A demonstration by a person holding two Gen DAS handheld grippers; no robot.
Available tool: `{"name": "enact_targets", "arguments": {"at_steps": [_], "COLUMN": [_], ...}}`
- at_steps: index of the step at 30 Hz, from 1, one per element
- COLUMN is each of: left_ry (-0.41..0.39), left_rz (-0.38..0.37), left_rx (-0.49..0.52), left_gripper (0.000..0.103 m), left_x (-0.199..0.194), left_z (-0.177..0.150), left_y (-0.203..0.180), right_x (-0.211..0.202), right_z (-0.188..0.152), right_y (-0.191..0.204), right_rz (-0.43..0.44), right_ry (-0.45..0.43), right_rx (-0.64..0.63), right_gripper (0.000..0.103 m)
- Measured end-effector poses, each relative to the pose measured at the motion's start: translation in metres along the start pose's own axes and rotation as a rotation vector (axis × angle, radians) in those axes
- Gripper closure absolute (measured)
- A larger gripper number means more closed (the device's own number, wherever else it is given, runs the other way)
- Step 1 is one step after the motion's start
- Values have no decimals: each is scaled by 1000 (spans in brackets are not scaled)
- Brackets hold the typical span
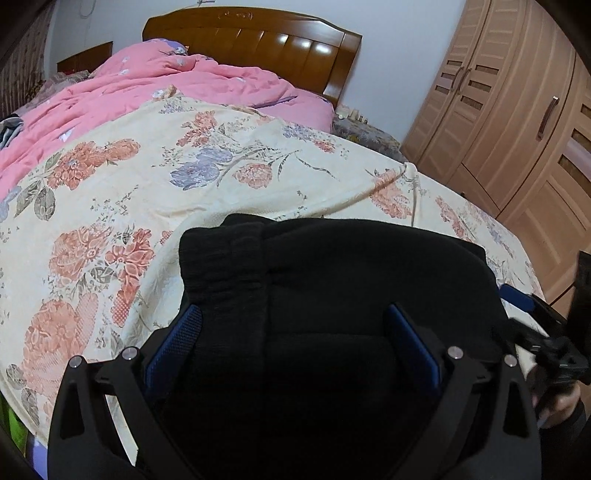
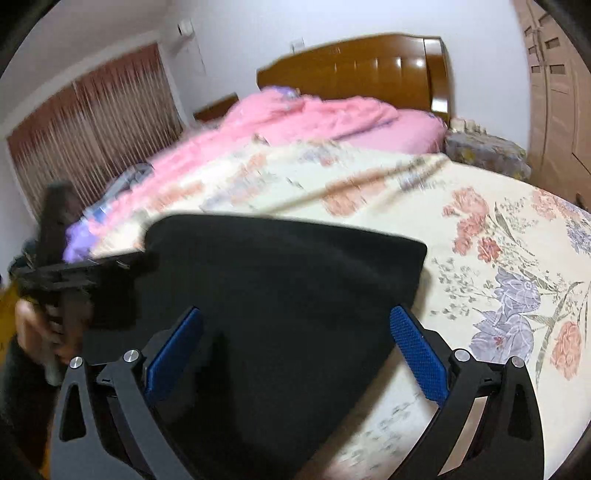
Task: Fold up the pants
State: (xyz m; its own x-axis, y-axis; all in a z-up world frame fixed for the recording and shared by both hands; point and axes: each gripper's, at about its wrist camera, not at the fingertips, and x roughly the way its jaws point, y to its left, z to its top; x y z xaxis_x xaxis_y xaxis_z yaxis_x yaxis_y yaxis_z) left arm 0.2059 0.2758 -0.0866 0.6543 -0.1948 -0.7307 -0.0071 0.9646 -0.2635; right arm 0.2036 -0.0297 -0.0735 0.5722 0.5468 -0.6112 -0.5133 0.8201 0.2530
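The folded black pants point(image 1: 351, 280) lie on the floral bed point(image 1: 110, 192), their elastic waistband clear only in the left view, while both the left gripper point(image 1: 293, 339) and right gripper point(image 2: 295, 339) hold their fingers apart above them.

You get no readable text, label, brand, number or sign in either view. The carved mark on the headboard point(image 1: 235, 15), upper middle of the left wrist view, is ornament only and too small to make out. The small white wall fitting point(image 2: 297, 44) in the right wrist view is blurred.
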Motion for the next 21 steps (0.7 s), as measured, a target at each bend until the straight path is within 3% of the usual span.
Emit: {"name": "enact_targets", "arguments": {"at_steps": [3, 8, 10, 13, 15, 18, 21], "left_ry": [-10, -13, -12, -13, -12, -13, -12], "left_rz": [6, 2, 3, 0, 4, 2, 5], "left_rx": [0, -6, -3, -5, -3, -5, -5], "left_gripper": [5, 5, 5, 5, 5, 5, 5], "left_x": [-1, -1, -1, -1, -1, -1, -1], "left_z": [-1, -1, -1, -1, -1, -1, -1], "left_y": [0, 1, 1, 1, 1, 1, 1], "right_x": [-15, -11, 6, 8, -2, -24, -12], "right_z": [-2, -16, -23, -22, -19, -25, -41], "right_y": [26, 70, 79, 71, 72, 89, 100], "right_rz": [38, 136, 110, 124, 85, 196, 192], "right_ry": [-26, 38, 108, 118, 110, 72, 170], "right_rx": [-58, -189, -231, -181, -166, -207, -253], "right_gripper": [5, 5, 5, 5, 5, 5, 4]}}
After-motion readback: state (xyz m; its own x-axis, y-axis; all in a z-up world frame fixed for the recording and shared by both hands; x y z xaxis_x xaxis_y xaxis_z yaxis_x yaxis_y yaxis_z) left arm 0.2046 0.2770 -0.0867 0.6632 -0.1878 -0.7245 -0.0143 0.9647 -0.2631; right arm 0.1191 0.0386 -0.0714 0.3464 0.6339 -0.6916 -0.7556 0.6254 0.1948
